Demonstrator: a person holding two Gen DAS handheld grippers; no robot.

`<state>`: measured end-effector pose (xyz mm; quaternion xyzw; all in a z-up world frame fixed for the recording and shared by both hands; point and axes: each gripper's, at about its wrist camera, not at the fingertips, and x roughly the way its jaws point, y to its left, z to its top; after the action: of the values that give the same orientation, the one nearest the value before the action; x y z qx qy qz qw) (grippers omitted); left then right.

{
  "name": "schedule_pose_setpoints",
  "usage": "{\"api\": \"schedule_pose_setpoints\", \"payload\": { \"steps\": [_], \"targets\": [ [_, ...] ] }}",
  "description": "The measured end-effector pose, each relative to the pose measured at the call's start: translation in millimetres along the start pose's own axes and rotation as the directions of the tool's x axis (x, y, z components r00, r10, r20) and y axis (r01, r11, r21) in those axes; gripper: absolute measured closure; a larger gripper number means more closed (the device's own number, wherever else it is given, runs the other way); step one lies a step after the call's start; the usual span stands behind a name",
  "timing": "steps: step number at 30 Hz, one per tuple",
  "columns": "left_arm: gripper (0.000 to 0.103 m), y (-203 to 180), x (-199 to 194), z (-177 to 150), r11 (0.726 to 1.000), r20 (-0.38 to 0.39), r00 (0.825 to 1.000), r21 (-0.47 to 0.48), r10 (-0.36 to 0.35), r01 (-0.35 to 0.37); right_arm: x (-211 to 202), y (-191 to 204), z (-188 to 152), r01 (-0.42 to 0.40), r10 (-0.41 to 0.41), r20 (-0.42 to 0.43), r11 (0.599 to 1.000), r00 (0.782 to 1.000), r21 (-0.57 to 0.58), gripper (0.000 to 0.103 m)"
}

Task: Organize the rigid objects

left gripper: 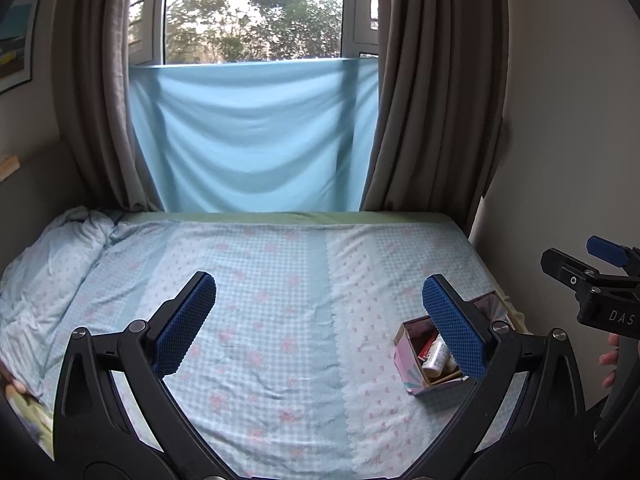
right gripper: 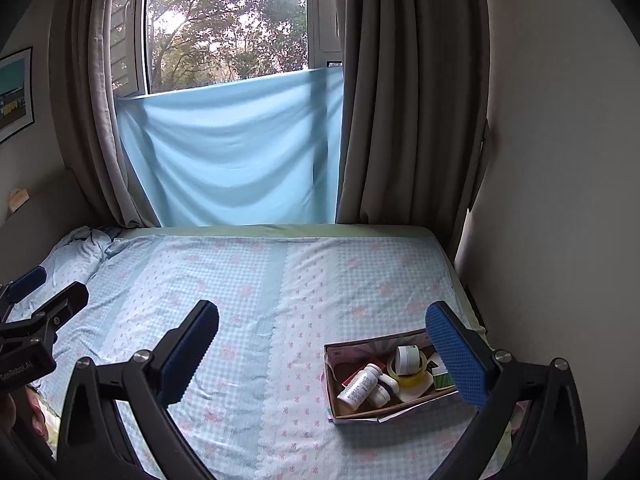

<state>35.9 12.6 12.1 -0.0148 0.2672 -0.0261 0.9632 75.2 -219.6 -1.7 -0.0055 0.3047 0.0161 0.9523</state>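
Observation:
A patterned cardboard box [right gripper: 332, 372] sits on the bed near its right edge; it also shows in the left wrist view [left gripper: 404, 356]. In it lie a white pill bottle [right gripper: 358, 386], a smaller white bottle [right gripper: 382, 392], a round jar [right gripper: 406, 358], a roll of clear tape [right gripper: 412, 378] and a green-and-white packet [right gripper: 442, 378]. My right gripper [right gripper: 322, 320] is open and empty above the bed, its right finger over the box's right end. My left gripper [left gripper: 320, 294] is open and empty, left of the box.
The bed [right gripper: 256, 292] has a blue checked sheet with pink flowers, crumpled bedding [left gripper: 60, 248] at its far left. A wall [right gripper: 560, 200] runs close along the bed's right side. Grey curtains [right gripper: 404, 100] and a blue cloth [right gripper: 232, 152] hang behind.

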Motion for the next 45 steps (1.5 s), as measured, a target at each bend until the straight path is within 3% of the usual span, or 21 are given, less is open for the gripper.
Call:
{"api": "schedule_pose_setpoints", "payload": {
  "steps": [41,45],
  "targets": [
    [0.0,-0.9,6.3,7.3,0.999,0.019,0.999,0.02,-0.04,0.04,3.8,4.8,6.8,0.041,-0.041,0.028,0.999,0.999,0.008,0.0],
    [0.0,-3.6,8.1,8.1,0.999,0.02,1.0,0.045,-0.003,0.002,2.7,4.5,8.6,0.043,-0.043,0.034,0.999,0.998,0.009,0.0]
  ]
}}
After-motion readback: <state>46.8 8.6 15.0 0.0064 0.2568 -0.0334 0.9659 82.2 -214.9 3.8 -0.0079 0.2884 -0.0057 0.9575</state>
